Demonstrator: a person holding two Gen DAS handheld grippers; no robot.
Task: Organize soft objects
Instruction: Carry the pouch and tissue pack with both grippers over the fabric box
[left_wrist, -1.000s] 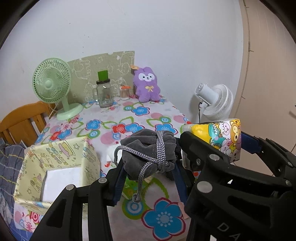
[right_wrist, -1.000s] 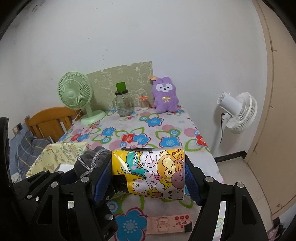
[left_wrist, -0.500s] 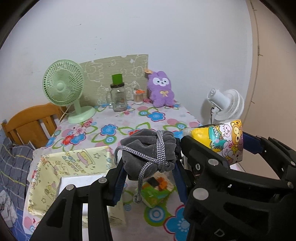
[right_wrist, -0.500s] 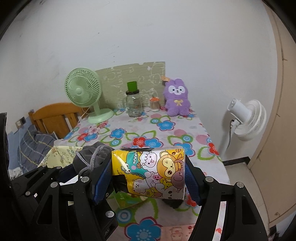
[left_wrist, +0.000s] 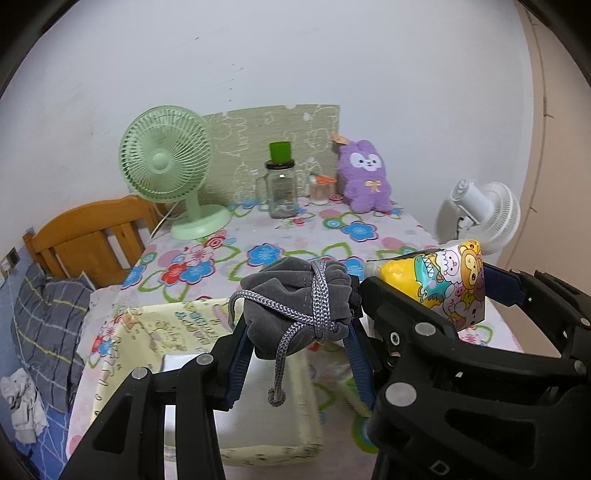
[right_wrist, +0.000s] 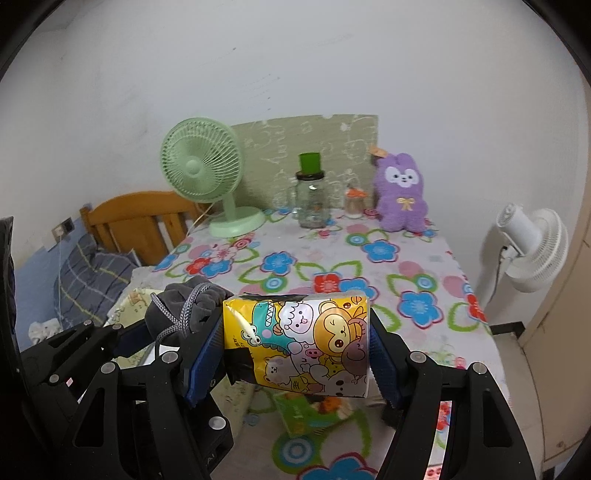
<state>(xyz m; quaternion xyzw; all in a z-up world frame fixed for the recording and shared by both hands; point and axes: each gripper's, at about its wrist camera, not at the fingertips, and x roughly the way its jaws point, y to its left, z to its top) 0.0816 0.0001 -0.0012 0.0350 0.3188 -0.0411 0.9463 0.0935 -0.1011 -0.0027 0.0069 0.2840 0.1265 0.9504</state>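
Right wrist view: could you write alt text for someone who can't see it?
The right gripper clamps a yellow cartoon-animal tissue pack above a flower-patterned table. Beside it the left gripper holds a grey drawstring pouch; a green fan and purple plush stand behind.

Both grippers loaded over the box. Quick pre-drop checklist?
1. Left gripper clamped on grey pouch: ok.
2. Right gripper clamped on tissue pack: ok.
3. Pouch above the yellow box opening: ok, box sits right under it.
4. Tissue pack above the box: not ok, it hangs right of the box, over the tablecloth.
5. Room in the box: cannot tell, a white item already fills much of it.
6. Pouch cord clear of the gripper fingers: ok, it dangles free.
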